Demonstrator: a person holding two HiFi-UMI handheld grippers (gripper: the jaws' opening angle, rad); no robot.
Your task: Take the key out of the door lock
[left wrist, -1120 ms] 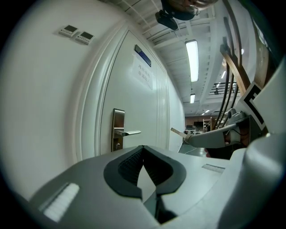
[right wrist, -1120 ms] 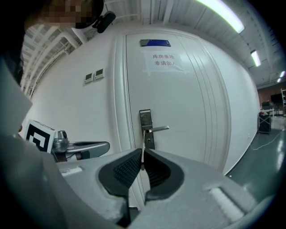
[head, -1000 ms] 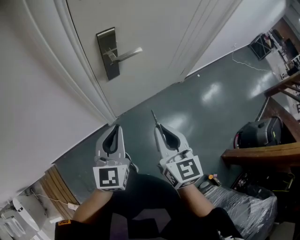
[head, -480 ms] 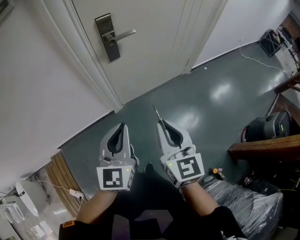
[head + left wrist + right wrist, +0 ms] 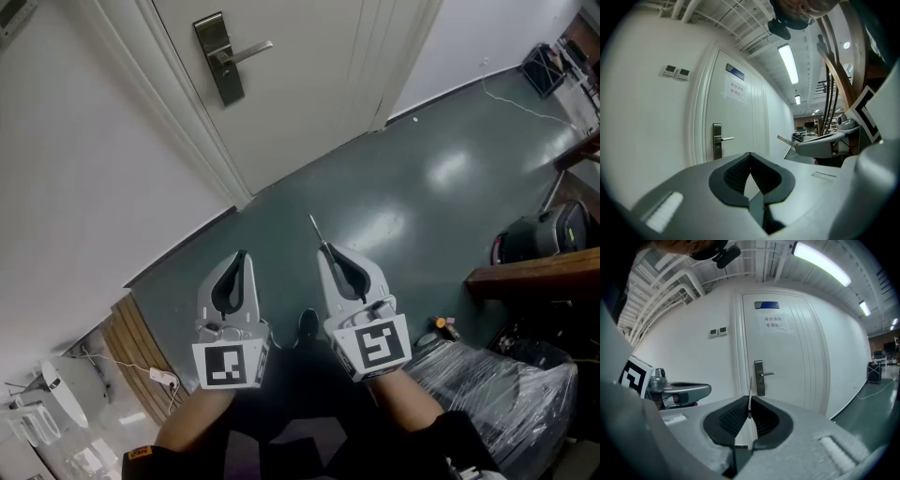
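The white door (image 5: 300, 84) stands closed at the top of the head view, its dark lock plate with a lever handle (image 5: 217, 56) far from both grippers. My right gripper (image 5: 325, 248) is shut on a thin metal key (image 5: 314, 230) that sticks out past its tips toward the door. In the right gripper view the key (image 5: 749, 401) shows edge-on between the pads, with the lock plate (image 5: 760, 377) beyond it. My left gripper (image 5: 242, 255) hangs beside it, shut and empty. From the left gripper view the key (image 5: 783, 139) and the lock plate (image 5: 717, 140) both show.
Grey-green floor (image 5: 403, 187) lies below. A wooden beam (image 5: 534, 267) and a black bag (image 5: 544, 230) are at the right, plastic-wrapped goods (image 5: 497, 384) at lower right. Wooden slats (image 5: 141, 347) lean at lower left. A cable (image 5: 525, 108) trails by the wall.
The lock plate has slid up toward the top of the head view and the grippers sit a little lower. The right gripper keeps the key throughout.
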